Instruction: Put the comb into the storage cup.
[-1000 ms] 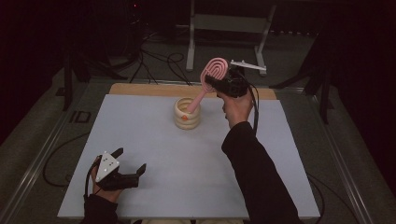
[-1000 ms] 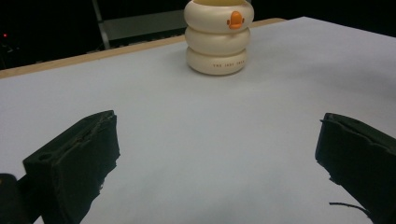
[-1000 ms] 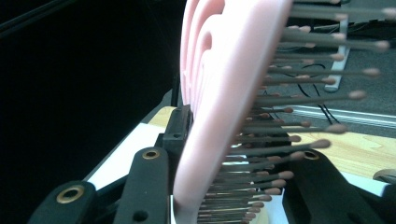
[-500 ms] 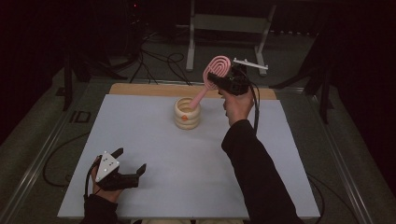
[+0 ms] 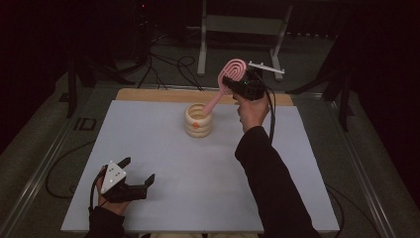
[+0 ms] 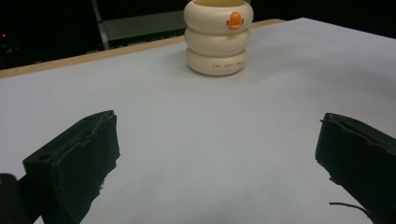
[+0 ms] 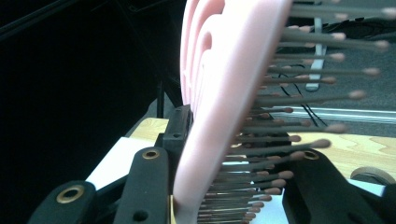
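Pink hairbrush (image 5: 229,79) is clamped at its head between the jaws of the right gripper (image 5: 236,83), bristles toward one jaw in the right gripper view; the handle slants down from the gripper, its tip at or just inside the mouth of the cream ringed holder (image 5: 198,120). Judged as mid-step: either insertion or removal, brush not seated, not released. Holder stands below and ahead of the right gripper. Left gripper (image 5: 137,173) rests well apart on the white tabletop (image 5: 198,173), jaws spread, holding nothing.
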A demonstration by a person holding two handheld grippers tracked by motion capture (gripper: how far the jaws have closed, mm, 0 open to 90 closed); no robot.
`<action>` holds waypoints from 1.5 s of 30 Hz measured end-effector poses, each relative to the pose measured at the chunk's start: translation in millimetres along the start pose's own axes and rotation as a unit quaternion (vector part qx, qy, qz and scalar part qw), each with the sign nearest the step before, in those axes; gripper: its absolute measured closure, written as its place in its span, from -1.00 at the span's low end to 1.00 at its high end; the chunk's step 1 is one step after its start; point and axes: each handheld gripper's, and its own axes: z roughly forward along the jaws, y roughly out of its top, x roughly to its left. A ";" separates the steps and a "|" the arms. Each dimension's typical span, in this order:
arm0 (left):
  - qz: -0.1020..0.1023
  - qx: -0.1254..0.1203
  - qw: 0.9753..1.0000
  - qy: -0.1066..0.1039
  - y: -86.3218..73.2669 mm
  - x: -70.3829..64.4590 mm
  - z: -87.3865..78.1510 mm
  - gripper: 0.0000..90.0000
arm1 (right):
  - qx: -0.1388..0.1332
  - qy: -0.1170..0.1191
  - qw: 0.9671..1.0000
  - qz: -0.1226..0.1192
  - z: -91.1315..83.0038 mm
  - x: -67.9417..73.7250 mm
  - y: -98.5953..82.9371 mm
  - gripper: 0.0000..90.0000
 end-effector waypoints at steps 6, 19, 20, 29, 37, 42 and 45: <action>0.000 -0.001 1.000 -0.001 0.0 -0.2 -0.2 -0.99 | -0.003 -0.003 1.000 0.003 3.0 -0.1 -2.3 0.42; -0.002 -0.002 1.000 -0.001 0.0 -0.1 -0.7 -0.99 | -0.001 -0.008 1.000 0.009 9.8 -1.1 -5.4 0.42; -0.002 -0.002 1.000 -0.001 -0.1 -0.1 -0.7 -0.99 | -0.001 -0.009 1.000 0.009 10.0 -0.9 -5.5 0.42; -0.001 -0.002 1.000 -0.002 -0.1 -0.2 -0.5 -0.99 | 0.000 -0.011 1.000 0.009 12.1 -1.5 -6.4 0.42; -0.001 -0.002 1.000 -0.002 -0.2 -0.2 -0.5 -0.99 | 0.002 -0.013 1.000 0.009 13.7 -2.2 -6.8 0.42; -0.002 -0.003 1.000 -0.002 -0.2 -0.2 -0.6 -0.99 | 0.002 -0.013 1.000 0.011 15.2 -2.0 -7.6 0.42; -0.002 -0.003 1.000 -0.002 -0.2 0.0 -0.7 -0.99 | 0.002 -0.013 1.000 0.011 15.7 -2.1 -8.0 0.42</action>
